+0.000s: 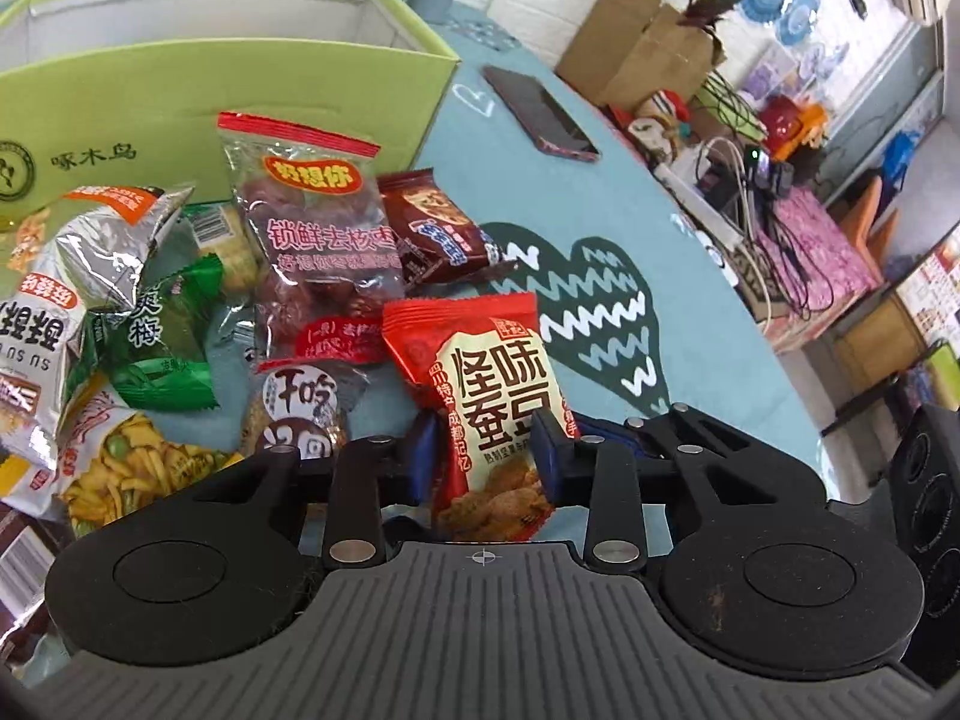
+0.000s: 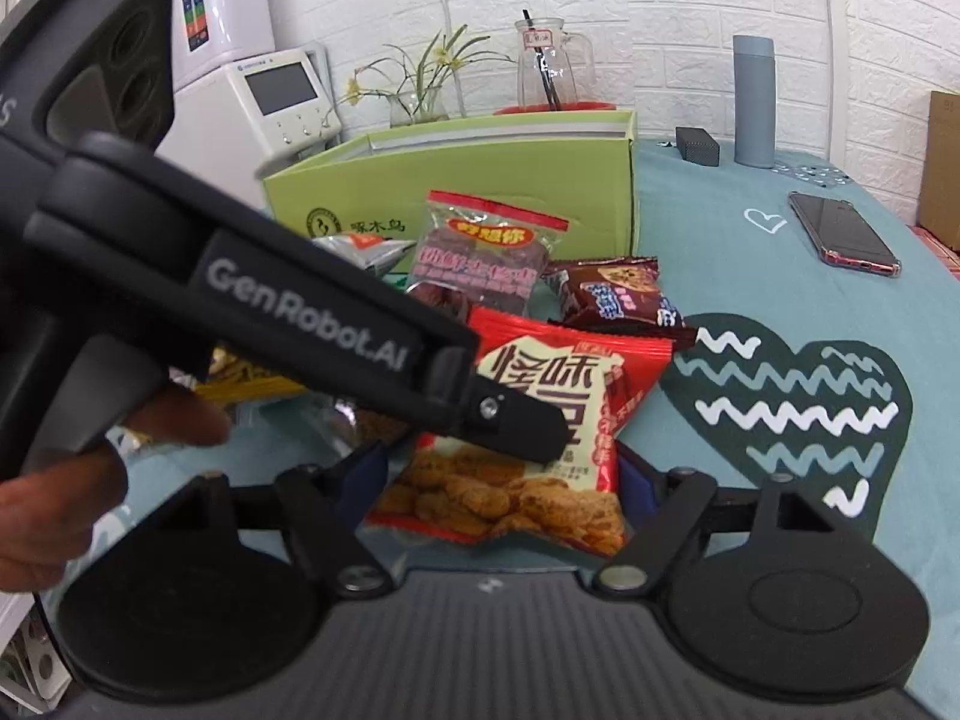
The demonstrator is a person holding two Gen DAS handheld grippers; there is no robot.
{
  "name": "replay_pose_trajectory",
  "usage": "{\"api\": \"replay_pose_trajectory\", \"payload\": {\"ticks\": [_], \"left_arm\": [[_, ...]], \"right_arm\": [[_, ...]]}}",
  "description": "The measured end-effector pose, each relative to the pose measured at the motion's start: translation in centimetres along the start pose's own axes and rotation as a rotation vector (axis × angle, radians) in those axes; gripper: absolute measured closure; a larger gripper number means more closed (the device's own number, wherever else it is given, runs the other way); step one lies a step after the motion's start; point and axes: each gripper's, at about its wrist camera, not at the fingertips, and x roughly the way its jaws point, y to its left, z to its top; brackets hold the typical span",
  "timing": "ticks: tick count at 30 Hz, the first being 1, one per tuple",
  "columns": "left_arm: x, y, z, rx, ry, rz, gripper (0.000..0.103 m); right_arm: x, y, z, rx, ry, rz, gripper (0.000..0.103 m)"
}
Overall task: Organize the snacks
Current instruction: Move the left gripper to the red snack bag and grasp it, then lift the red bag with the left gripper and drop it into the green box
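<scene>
A red snack packet (image 1: 489, 396) with fried beans pictured sits between the blue pads of my left gripper (image 1: 486, 450), which is shut on it. In the right wrist view the same red packet (image 2: 540, 420) lies between the spread pads of my right gripper (image 2: 501, 480), which is open around it; the left gripper's finger (image 2: 504, 420) crosses over it. Behind lie a clear date packet (image 1: 318, 240), a brown packet (image 1: 438, 228), a green plum packet (image 1: 156, 336) and a silver packet (image 1: 60, 300). A green box (image 1: 180, 102) stands open behind the pile.
A phone (image 1: 540, 114) lies on the teal tablecloth (image 1: 690, 312) to the right, also seen in the right wrist view (image 2: 846, 234). A grey flask (image 2: 755, 102), a glass jug (image 2: 549, 69), a plant vase and a white appliance (image 2: 264, 102) stand at the back. Cardboard boxes and cables crowd the right edge.
</scene>
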Motion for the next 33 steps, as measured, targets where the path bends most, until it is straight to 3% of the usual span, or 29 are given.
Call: {"api": "replay_pose_trajectory", "payload": {"ticks": [11, 14, 18, 30, 33], "left_arm": [[-3.1, -0.9, -4.4, 0.024, -0.015, 0.007, 0.091], [-3.8, -0.9, -5.2, 0.04, -0.02, 0.024, 0.085], [-5.2, -0.6, -5.7, 0.042, -0.066, 0.04, 0.068], [-3.1, -0.8, -4.8, 0.02, -0.025, 0.006, 0.072], [-2.3, -0.2, -5.0, -0.016, 0.001, -0.043, 0.082]], "right_arm": [[-3.5, 3.1, -2.5, 0.026, -0.018, 0.018, 0.02], [-4.1, 3.5, -3.2, 0.016, -0.02, 0.016, 0.022], [-5.2, 3.1, -3.4, 0.035, -0.044, -0.013, 0.021], [-4.4, 2.5, -3.2, 0.03, -0.044, -0.029, 0.022], [-4.0, 2.1, -3.5, 0.042, -0.033, -0.017, 0.035]]}}
